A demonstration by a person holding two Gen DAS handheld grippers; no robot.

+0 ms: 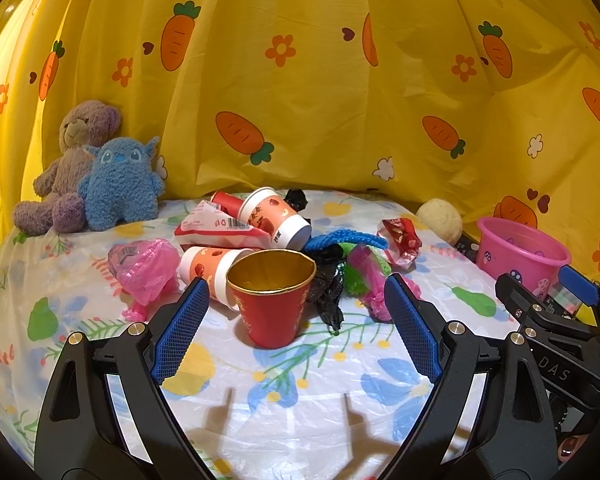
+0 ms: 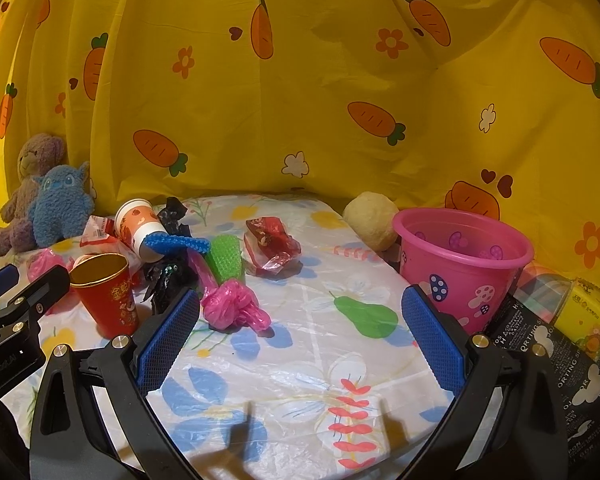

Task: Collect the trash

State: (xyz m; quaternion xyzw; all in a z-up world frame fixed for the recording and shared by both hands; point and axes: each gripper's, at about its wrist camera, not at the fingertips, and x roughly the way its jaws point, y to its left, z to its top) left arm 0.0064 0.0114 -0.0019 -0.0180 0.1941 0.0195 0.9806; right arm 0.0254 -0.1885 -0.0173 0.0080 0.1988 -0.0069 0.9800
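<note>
Covering everything is a floral plastic tablecloth (image 2: 300,360), with a yellow carrot-print curtain (image 1: 320,100) hung behind it. At the right edge stands a pink plastic bucket printed with mushrooms (image 2: 466,276), upright and, as far as its visible inside shows, with nothing in it; it is probably where the trash goes. The trash sits in a heap left of the bucket and well apart from it: two white-and-orange paper cups lying on their sides (image 1: 274,218), a red paper cup with a gold lining (image 1: 272,300) standing upright at the near edge, a crumpled red foil wrapper (image 2: 272,248), a knotted pink plastic bag (image 2: 234,308) and black film scraps (image 1: 328,292).

The left gripper (image 1: 296,320) is spread wide and holds nothing, with the red cup between its blue pads but touching neither. The right gripper (image 2: 300,340) is likewise spread and bare, over cloth just past the pink bag.

Risks as I judge them: a light, tall cup tips if one pad arrives first; a hard squeeze crushes it; dragging on the slick cloth could scatter the heap.
</note>
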